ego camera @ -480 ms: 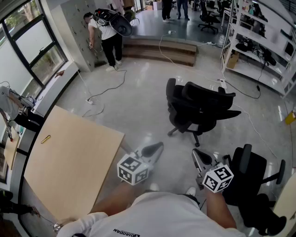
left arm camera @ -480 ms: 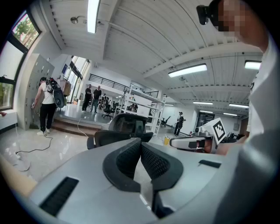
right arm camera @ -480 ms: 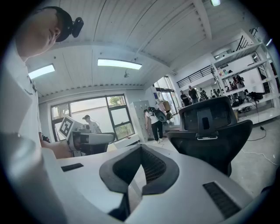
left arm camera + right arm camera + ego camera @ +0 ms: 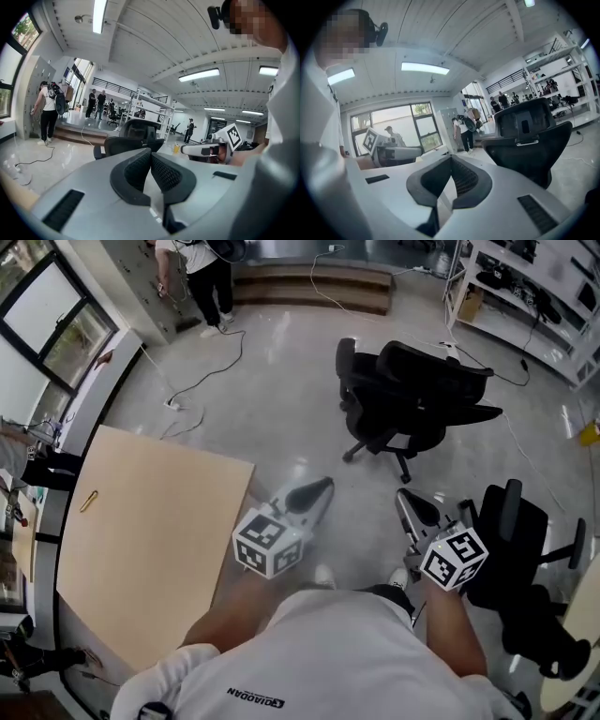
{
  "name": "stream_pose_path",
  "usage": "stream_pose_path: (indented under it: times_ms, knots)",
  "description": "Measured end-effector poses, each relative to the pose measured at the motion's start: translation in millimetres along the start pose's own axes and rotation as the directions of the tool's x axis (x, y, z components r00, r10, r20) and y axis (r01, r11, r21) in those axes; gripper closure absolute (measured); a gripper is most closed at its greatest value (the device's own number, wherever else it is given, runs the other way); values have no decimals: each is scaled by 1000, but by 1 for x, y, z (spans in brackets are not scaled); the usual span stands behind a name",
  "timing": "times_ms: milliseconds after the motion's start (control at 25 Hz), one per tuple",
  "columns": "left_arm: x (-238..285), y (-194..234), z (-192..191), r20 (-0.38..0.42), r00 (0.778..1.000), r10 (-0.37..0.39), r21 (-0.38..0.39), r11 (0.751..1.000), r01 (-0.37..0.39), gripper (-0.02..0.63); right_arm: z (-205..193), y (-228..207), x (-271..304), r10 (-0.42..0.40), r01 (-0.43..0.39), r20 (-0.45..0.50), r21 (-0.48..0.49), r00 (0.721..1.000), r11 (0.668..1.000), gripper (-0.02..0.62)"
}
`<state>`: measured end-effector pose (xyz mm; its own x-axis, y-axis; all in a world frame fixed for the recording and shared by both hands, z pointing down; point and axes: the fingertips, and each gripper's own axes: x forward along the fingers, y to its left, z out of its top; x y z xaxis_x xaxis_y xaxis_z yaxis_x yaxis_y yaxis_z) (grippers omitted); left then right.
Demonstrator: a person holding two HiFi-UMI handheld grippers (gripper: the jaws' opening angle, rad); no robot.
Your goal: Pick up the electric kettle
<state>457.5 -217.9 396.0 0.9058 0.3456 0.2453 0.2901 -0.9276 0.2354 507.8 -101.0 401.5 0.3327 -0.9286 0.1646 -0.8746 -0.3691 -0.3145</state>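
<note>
No electric kettle shows in any view. My left gripper (image 4: 314, 491) is held out level in front of my body above the floor, jaws shut with nothing between them; its own view shows the pads (image 4: 140, 168) meeting. My right gripper (image 4: 410, 501) is beside it, a little to the right, also shut and empty, with its pads (image 4: 461, 178) closed together. Each gripper sees the other's marker cube off to its side.
A light wooden table (image 4: 150, 540) lies at my left, with a small yellow object (image 4: 90, 501) on it. Black office chairs stand ahead (image 4: 412, 399) and at my right (image 4: 511, 531). Cables (image 4: 202, 381) trail over the floor. A person (image 4: 197, 268) stands at the back left; shelves (image 4: 525, 287) line the right.
The head view has tipped lower, so the floor, chairs and table sit higher in the picture. Both grippers stay shut, side by side, in much the same place.
</note>
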Motion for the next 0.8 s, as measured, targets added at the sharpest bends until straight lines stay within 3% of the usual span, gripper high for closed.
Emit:
stream_pose_path:
  times_ms: [200, 520, 800]
  knots:
    - [-5, 7, -8, -3, 1000, -20, -11, 1000, 20, 611, 1, 10, 1, -25, 25, 27, 2, 999, 1000, 574]
    - [-10, 10, -21, 4, 1000, -21, -32, 999, 21, 611, -23, 29, 3, 11, -12, -65, -6, 998, 1000, 574]
    - [-19, -8, -17, 30, 999, 14, -26, 1000, -13, 611, -16, 36, -4, 85, -87, -56, -32, 995, 996, 574]
